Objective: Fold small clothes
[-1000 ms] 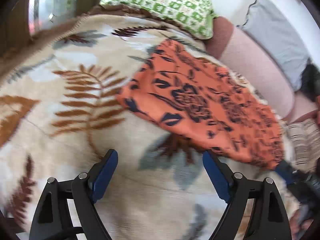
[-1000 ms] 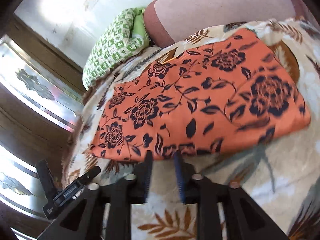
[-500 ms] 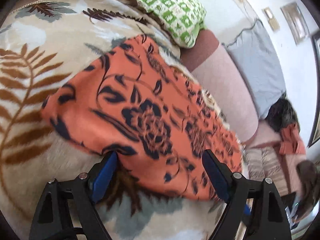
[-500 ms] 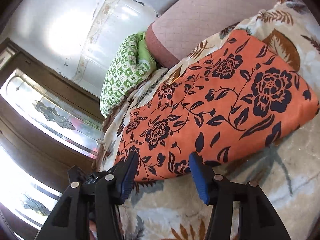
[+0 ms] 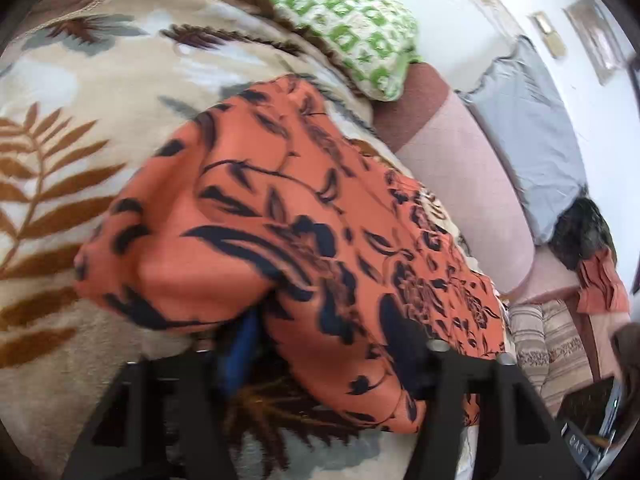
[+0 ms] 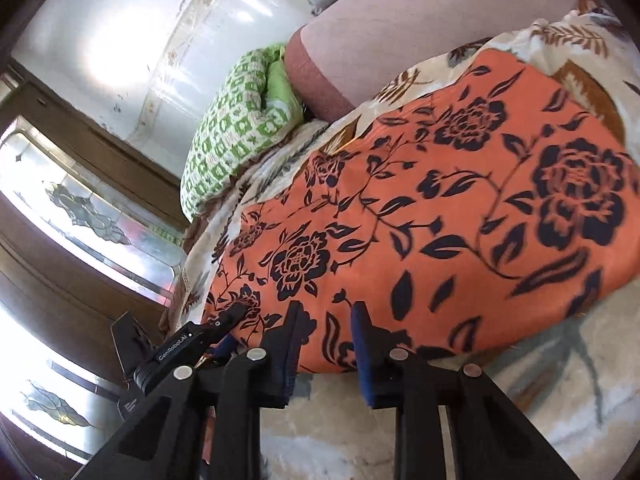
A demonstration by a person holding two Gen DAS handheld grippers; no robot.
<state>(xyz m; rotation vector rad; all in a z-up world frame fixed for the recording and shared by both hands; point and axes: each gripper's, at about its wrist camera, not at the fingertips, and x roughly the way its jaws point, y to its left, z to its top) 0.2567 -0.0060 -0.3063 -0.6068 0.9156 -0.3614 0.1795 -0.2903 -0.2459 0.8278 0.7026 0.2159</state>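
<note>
Bed: leaf-print blanket (image 5: pixel 60 128), green pillow (image 5: pixel 344 20) at head, pink bolster (image 5: pixel 460 176) behind. Orange floral cloth (image 5: pixel 280 208) lies on blanket, partly folded.

Left gripper (image 5: pixel 324 344): a second ago clear of cloth, jaws wide; now near hem bunched and draped between fingers, jaws closing, pad contact not discernible.

Right gripper (image 6: pixel 324 336): reopened half a second ago, now closing on near hem; edge between jaws, grip unconfirmed.

Implication: both near edges being taken; next fold likely imminent.
</note>
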